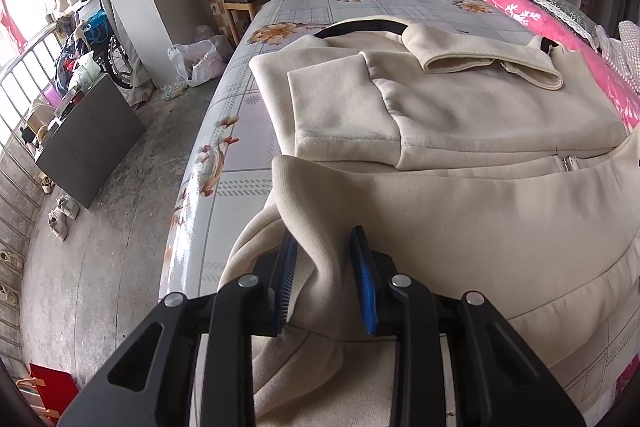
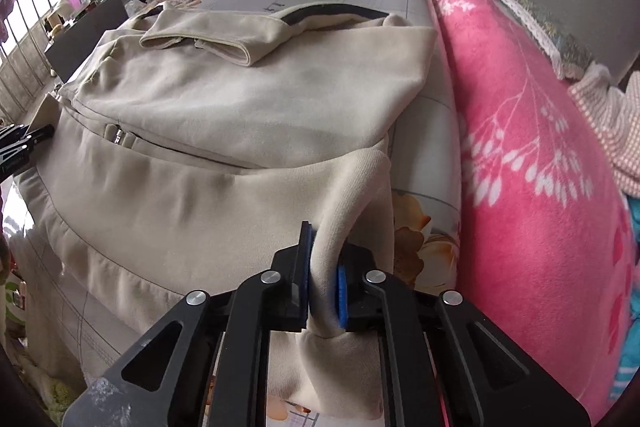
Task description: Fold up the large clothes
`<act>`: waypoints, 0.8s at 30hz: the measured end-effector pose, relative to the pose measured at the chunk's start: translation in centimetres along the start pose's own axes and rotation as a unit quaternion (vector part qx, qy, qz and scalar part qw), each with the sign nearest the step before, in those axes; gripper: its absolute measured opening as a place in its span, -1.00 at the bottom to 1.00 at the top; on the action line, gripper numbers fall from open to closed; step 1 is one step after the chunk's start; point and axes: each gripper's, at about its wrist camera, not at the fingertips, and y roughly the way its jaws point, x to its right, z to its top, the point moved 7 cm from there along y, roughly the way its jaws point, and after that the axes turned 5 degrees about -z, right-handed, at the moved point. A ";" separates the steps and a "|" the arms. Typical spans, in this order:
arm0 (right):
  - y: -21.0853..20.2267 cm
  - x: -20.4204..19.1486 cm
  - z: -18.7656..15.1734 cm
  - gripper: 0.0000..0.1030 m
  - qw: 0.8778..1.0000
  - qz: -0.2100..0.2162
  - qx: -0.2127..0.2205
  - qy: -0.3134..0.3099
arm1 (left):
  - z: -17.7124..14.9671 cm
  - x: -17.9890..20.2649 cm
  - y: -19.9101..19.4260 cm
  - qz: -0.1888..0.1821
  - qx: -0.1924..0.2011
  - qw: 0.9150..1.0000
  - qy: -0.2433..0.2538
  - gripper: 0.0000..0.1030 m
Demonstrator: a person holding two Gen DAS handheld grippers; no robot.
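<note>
Cream jacket (image 1: pixel 460 115) lies on bed (image 1: pixel 304 7), sleeves folded in, collar toward far edge. Left gripper (image 1: pixel 326 279) and right gripper (image 2: pixel 324 279) each clenched on a near hem corner. Hem spans bed crosswise; fold runs away from both grippers, toward collar.

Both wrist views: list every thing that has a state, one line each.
beige jacket: lies on the bed, both sleeves folded across it, bottom hem lifted.
zipper: closed at the visible stretch.
left hand-held gripper: shut on the hem's left corner.
right hand-held gripper: shut on the hem's right corner.
pink blanket: bunched along the bed's right side.
</note>
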 end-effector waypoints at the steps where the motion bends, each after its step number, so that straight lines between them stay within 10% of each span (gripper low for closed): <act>1: -0.4 -0.1 0.0 -0.88 1.000 -0.009 0.007 -0.004 | 0.1 -0.1 -0.1 0.000 0.004 1.000 -0.002 -0.62; 24: -9.6 -0.4 -2.1 -0.92 0.991 -0.042 0.129 0.023 | -1.3 0.4 -10.0 0.024 0.137 0.990 -0.008 -0.81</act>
